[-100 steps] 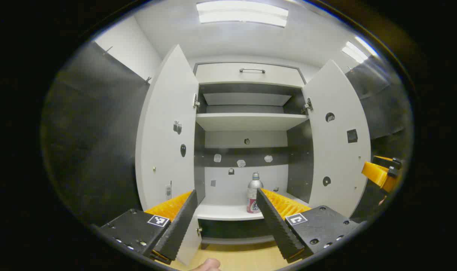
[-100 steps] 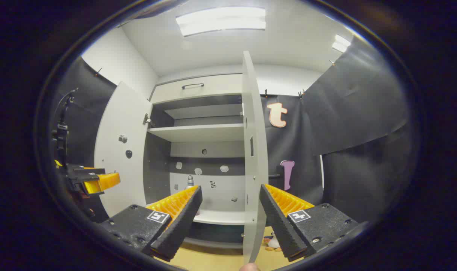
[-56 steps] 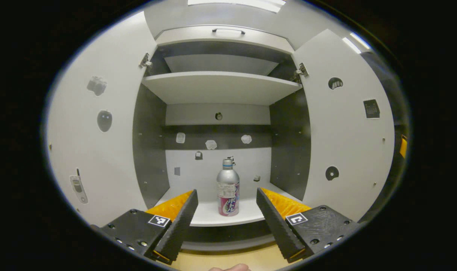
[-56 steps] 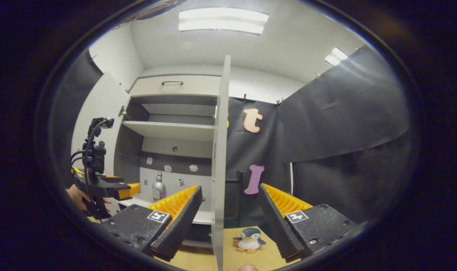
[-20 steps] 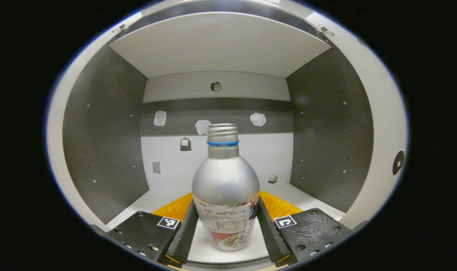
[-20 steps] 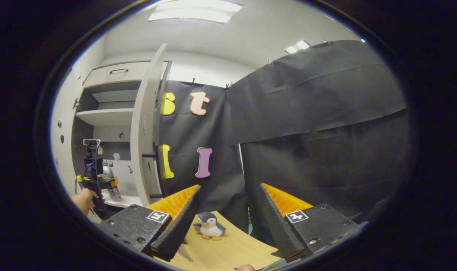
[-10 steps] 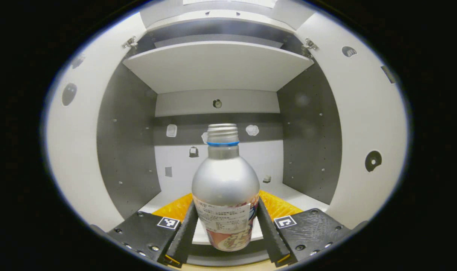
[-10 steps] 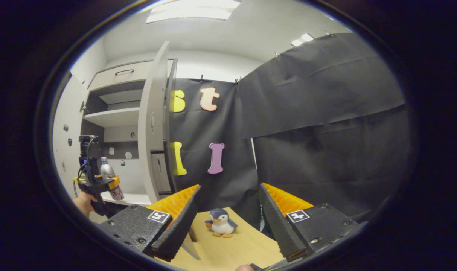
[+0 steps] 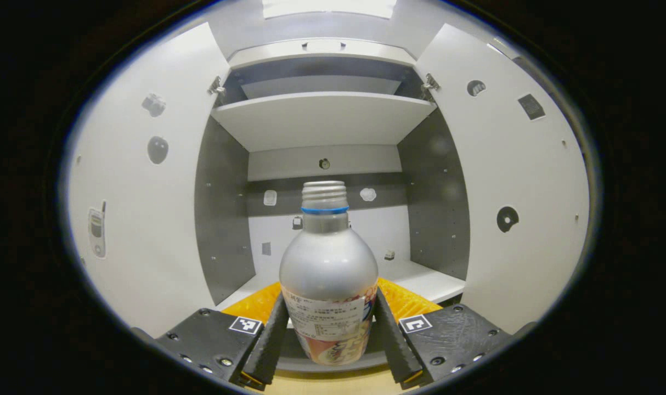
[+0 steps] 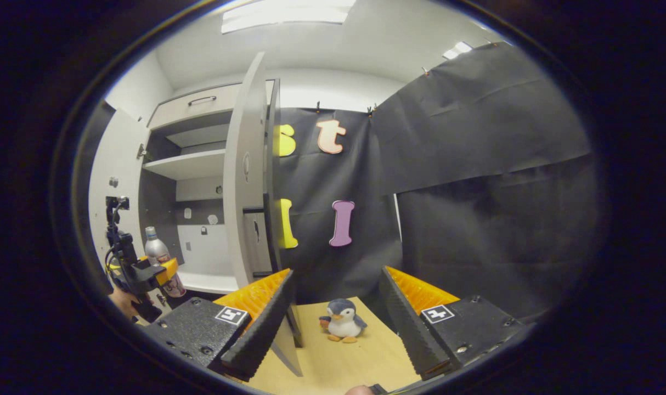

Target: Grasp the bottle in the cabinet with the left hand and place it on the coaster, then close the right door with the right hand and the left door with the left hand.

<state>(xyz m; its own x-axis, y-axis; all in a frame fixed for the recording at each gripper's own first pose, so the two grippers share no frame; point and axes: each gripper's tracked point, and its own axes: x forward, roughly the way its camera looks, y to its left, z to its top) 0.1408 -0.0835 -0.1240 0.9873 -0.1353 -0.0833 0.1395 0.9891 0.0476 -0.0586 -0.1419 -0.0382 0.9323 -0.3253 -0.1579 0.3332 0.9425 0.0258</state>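
White cabinet shelf (image 9: 421, 277) is receding at twelve o'clock as the left gripper (image 9: 328, 329), clamped on the silver aluminium bottle (image 9: 328, 274), is withdrawing toward the coaster; the right gripper (image 10: 333, 312) is waiting, fingers apart.

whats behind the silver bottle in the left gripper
Behind the silver metal bottle, gripped by the left gripper, is the open white cabinet: its grey back wall with small stickers and the white lower shelf. The wall directly behind the bottle is covered.

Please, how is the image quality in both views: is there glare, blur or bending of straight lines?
Left gripper view: sharp; the bottle in the left tool carries a soft sheen, and the cabinet doors bow outward. Right gripper view: the ceiling light is overexposed, the right door curves, and the penguin toy is clear.
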